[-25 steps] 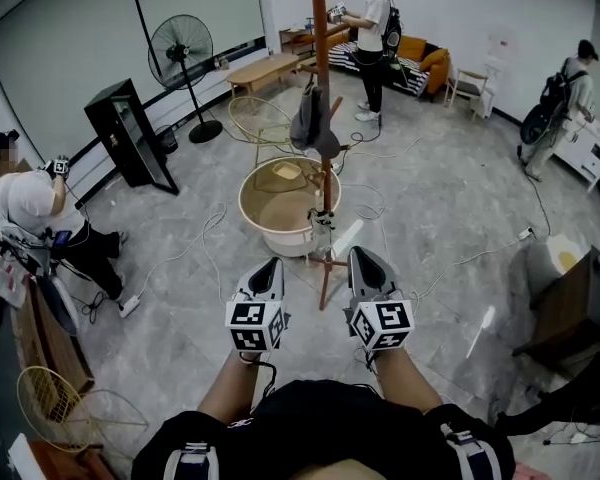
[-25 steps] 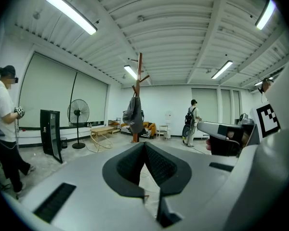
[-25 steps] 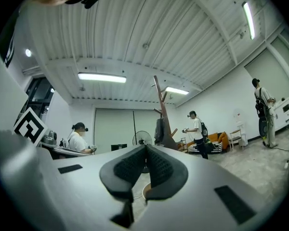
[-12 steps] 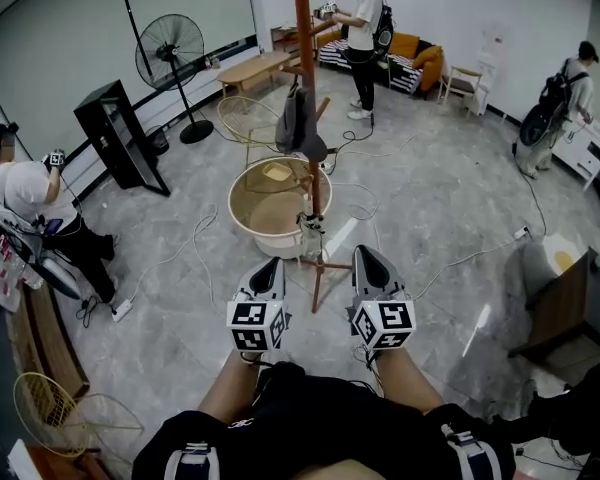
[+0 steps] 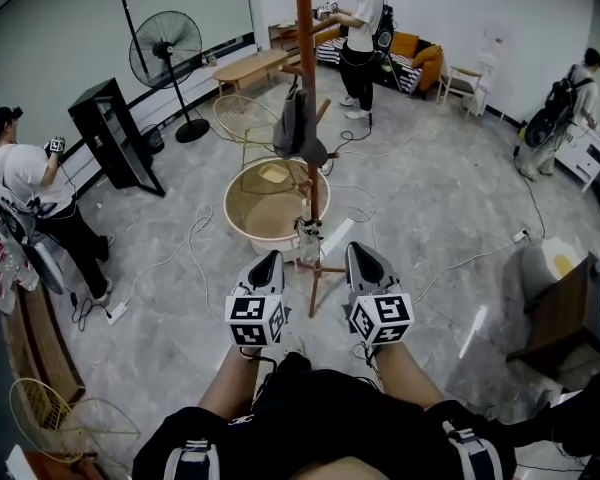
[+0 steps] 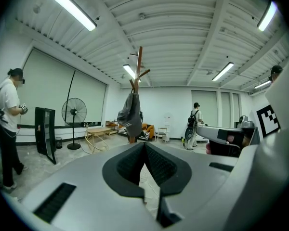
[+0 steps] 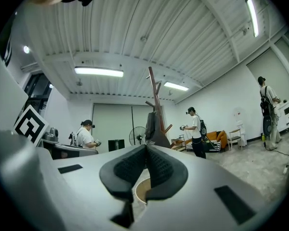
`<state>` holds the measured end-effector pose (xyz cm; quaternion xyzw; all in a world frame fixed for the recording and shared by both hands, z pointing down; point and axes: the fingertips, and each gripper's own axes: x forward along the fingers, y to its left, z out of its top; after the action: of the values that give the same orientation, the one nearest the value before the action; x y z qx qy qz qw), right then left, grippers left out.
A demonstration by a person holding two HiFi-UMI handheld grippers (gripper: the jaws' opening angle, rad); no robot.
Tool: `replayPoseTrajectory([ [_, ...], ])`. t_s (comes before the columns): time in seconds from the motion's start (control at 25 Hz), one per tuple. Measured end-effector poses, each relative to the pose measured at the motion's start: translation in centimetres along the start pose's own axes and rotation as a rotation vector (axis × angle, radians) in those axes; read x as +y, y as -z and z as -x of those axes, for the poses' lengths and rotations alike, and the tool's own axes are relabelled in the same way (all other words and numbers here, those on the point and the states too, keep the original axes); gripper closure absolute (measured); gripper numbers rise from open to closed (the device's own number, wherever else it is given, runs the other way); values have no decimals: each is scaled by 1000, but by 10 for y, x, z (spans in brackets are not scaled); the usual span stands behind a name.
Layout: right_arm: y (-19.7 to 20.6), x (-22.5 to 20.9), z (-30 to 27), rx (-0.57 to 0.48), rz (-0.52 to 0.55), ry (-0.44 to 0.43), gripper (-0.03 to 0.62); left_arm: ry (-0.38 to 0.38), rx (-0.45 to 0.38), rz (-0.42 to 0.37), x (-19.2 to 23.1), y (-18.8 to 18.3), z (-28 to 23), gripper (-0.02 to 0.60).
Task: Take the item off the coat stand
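A tall brown wooden coat stand (image 5: 308,88) rises straight ahead of me, and a dark grey garment (image 5: 298,123) hangs from one of its pegs. The same coat stand (image 6: 136,100) with the garment (image 6: 130,119) shows in the left gripper view, and the stand (image 7: 156,102) and garment (image 7: 154,126) in the right gripper view. My left gripper (image 5: 269,260) and right gripper (image 5: 357,253) are side by side below the stand's foot, well short of the garment. Both are shut with nothing between the pads.
A round beige tub (image 5: 270,208) sits on the floor behind the stand's base. A standing fan (image 5: 168,58), a black panel (image 5: 115,133), wire chairs (image 5: 242,118), floor cables and several people with grippers surround the area. A dark cabinet (image 5: 565,318) is at right.
The view has shifted slightly: the coat stand and tub sit a little further left and nearer. Both grippers stay shut in the same low pose.
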<state>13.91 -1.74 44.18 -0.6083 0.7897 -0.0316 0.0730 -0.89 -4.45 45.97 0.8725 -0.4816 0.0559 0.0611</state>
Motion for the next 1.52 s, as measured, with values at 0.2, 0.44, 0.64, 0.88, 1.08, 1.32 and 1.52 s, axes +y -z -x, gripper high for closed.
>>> replayPoseTrajectory([
  [0.2, 2, -12, -32, 8, 25, -2, 579, 11, -1, 7, 12, -1, -32, 565],
  [0.44, -3, -29, -82, -3, 23, 11, 579, 20, -7, 4, 37, -17, -79, 565],
  [0.64, -3, -36, -143, -7, 13, 31, 579, 31, 0, 2, 80, -27, -124, 565],
  [0.88, 4, -47, -216, 1, 24, 56, 579, 53, 8, 6, 129, -36, -185, 565],
  [1.08, -7, -49, -278, -24, 26, 89, 579, 91, 12, 15, 178, -43, -235, 565],
  [1.32, -33, -61, -354, -82, 33, 128, 579, 133, 15, 21, 233, -57, -302, 565],
  [1.52, -71, -83, -376, -182, 9, 114, 577, 149, 19, 19, 239, -62, -341, 565],
])
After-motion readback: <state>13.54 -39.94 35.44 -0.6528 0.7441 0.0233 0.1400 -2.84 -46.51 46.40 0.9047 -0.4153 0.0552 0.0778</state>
